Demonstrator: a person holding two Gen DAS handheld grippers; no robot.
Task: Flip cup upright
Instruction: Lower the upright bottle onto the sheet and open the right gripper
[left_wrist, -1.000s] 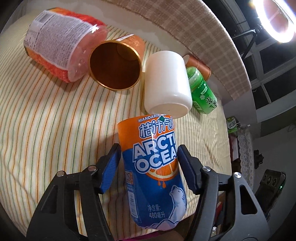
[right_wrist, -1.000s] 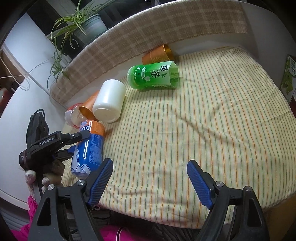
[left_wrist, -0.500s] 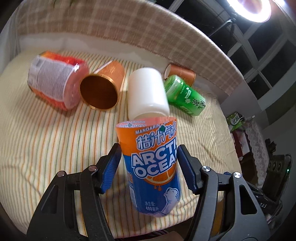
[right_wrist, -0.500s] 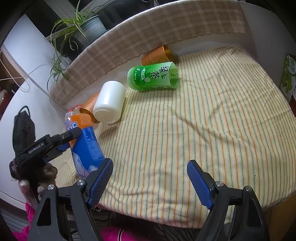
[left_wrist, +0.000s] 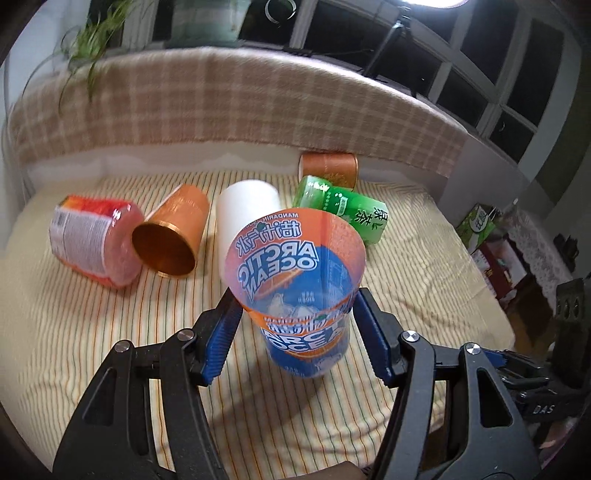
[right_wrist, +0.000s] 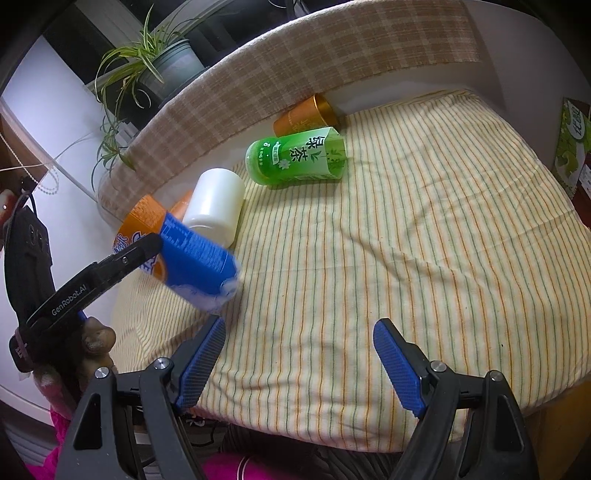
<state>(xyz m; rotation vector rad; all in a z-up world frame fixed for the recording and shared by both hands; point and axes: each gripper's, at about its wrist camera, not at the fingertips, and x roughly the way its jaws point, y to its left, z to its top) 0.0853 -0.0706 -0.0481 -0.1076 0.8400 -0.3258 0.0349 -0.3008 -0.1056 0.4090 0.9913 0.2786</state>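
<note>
My left gripper (left_wrist: 297, 341) is shut on the blue and orange Arctic Ocean cup (left_wrist: 301, 291), holding it by its sides. The cup is tilted, open mouth up and toward the camera, base down near the striped cloth (left_wrist: 92, 332). In the right wrist view the same cup (right_wrist: 184, 254) is held slanted at the table's left side, base low near the cloth, with the left gripper's finger across it. My right gripper (right_wrist: 295, 363) is open and empty over the table's front edge.
Several cups lie on their sides at the back: a red one (left_wrist: 96, 240), a copper one (left_wrist: 171, 232), a white one (left_wrist: 243, 210), a green tea one (left_wrist: 343, 214) and another copper one (left_wrist: 328, 168). A checked cushion (left_wrist: 240, 99) backs the table. A potted plant (right_wrist: 155, 70) stands behind.
The left gripper has lifted the Arctic Ocean cup off the cloth and swung it from lying flat toward upright, so its open mouth now shows. The right gripper has not moved.
</note>
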